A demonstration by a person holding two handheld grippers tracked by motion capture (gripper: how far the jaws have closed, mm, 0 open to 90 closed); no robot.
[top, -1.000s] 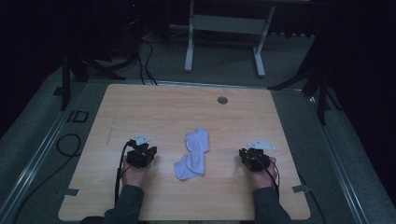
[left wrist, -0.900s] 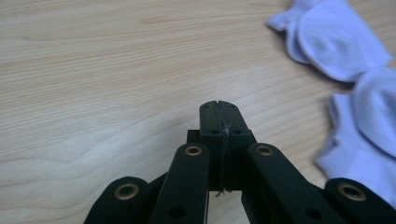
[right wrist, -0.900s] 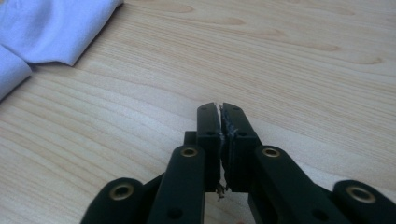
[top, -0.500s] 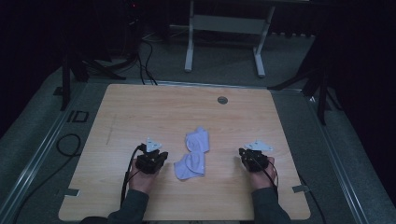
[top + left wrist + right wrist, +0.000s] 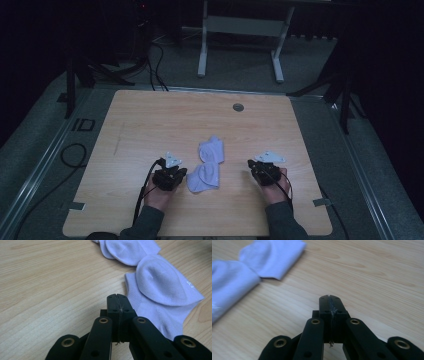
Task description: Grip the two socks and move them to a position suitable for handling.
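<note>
Two pale socks mid-counter, a closed hand-held gripper on either side of them.

On the wooden counter (image 5: 150,125) the near sock (image 5: 204,176) lies flat with the far sock (image 5: 211,150) just beyond it, the two touching or overlapping where they meet. The left hand-held gripper (image 5: 176,173) sits just beside the near sock's edge, jaws pressed tight together with nothing between them — in the left gripper view its tips (image 5: 117,298) hover just short of that sock (image 5: 162,295). The right hand-held gripper (image 5: 256,167) stays a little further off on the other side, jaws likewise clamped on nothing, the socks (image 5: 249,267) off to one side in its own view. A small round grommet (image 5: 238,107) sits near the counter's far edge.
</note>
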